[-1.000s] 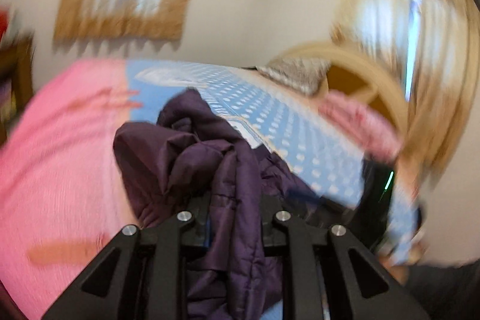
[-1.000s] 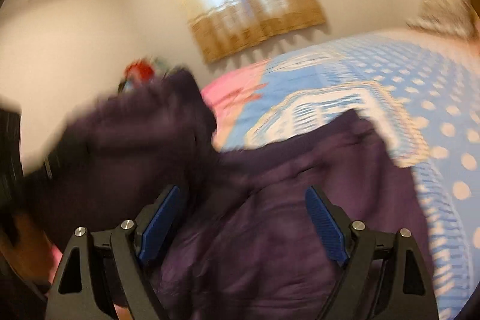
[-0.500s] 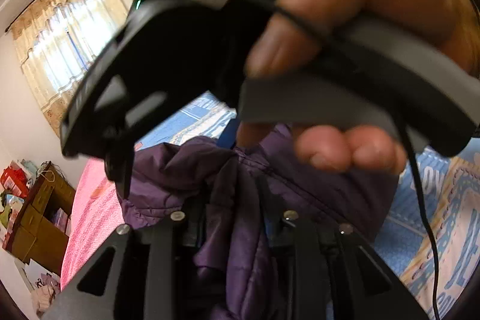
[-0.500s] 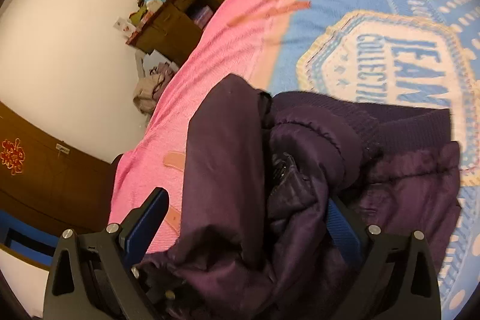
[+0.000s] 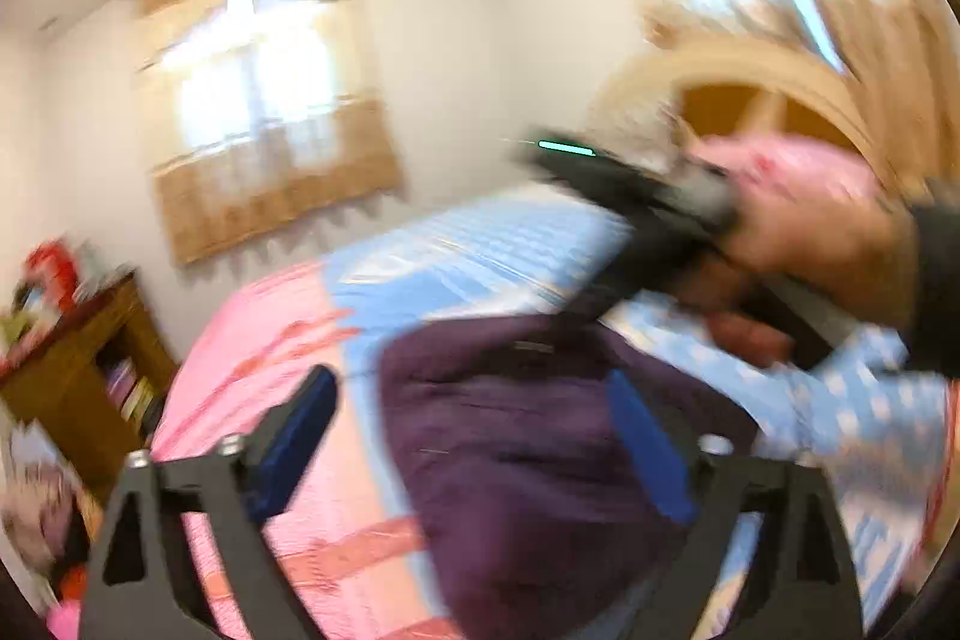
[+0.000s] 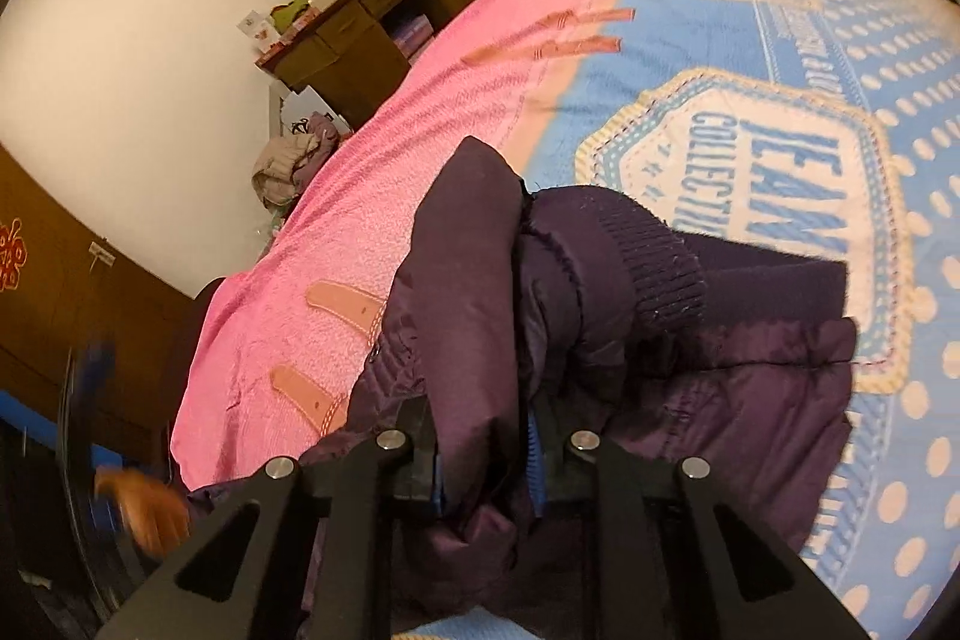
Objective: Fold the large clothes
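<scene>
A dark purple padded jacket [image 6: 600, 292] lies bunched on the bed, with a ribbed cuff [image 6: 654, 250] on top. It also shows in the blurred left wrist view [image 5: 528, 448]. My right gripper [image 6: 486, 460] is shut on a fold of the jacket's fabric. My left gripper [image 5: 474, 436] is open and empty above the jacket, its blue pads [image 5: 294, 436] spread wide. The right gripper and the hand holding it [image 5: 798, 232] show at the upper right of the left wrist view.
The bed has a pink and blue cover [image 6: 372, 196] with a printed emblem [image 6: 774, 178]. A brown wooden desk [image 6: 366, 34] with clutter stands by the wall. A clothes pile [image 6: 288, 160] lies beside it. A curtained window [image 5: 258, 112] and a headboard [image 5: 762, 82] are behind.
My left gripper has let go of the jacket, opened and pulled back. My right gripper has closed on a fold of the jacket. The jacket has dropped onto the bed.
</scene>
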Demonstrator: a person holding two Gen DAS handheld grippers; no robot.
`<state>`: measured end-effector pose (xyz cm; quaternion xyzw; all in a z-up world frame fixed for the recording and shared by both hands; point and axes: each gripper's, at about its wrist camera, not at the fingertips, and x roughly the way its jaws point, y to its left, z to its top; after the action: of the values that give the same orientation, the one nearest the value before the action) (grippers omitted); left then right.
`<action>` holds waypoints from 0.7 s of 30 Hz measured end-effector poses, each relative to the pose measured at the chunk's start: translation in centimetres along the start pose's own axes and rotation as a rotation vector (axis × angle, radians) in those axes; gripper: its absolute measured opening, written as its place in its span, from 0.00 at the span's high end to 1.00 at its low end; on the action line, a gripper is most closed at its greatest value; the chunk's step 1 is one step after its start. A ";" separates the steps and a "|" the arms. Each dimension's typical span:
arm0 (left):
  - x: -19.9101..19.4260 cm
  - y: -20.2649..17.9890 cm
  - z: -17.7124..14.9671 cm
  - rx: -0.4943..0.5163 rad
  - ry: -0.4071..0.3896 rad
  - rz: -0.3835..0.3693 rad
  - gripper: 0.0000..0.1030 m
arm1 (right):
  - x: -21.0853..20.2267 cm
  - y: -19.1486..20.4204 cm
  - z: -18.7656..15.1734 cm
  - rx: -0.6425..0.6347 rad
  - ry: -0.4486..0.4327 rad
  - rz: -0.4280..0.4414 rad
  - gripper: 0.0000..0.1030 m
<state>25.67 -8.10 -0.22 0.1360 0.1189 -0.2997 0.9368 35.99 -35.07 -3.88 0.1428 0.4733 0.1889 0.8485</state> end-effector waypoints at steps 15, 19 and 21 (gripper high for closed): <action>13.2 -3.0 -1.5 -0.322 0.219 -0.129 0.00 | -6.0 -11.5 -4.9 0.184 -0.077 -0.019 0.88; 13.9 -8.3 -0.4 -0.132 0.274 -0.087 0.00 | -8.4 -13.5 -5.9 0.265 -0.157 -0.039 0.88; 14.6 -9.5 -0.7 -0.123 0.288 -0.060 0.00 | -10.3 -13.4 -6.4 0.316 -0.249 -0.062 0.87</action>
<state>31.49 -23.09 -7.04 0.1163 0.2741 -0.2973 0.9072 28.00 -51.26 -5.06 0.2818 0.3925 0.0671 0.8729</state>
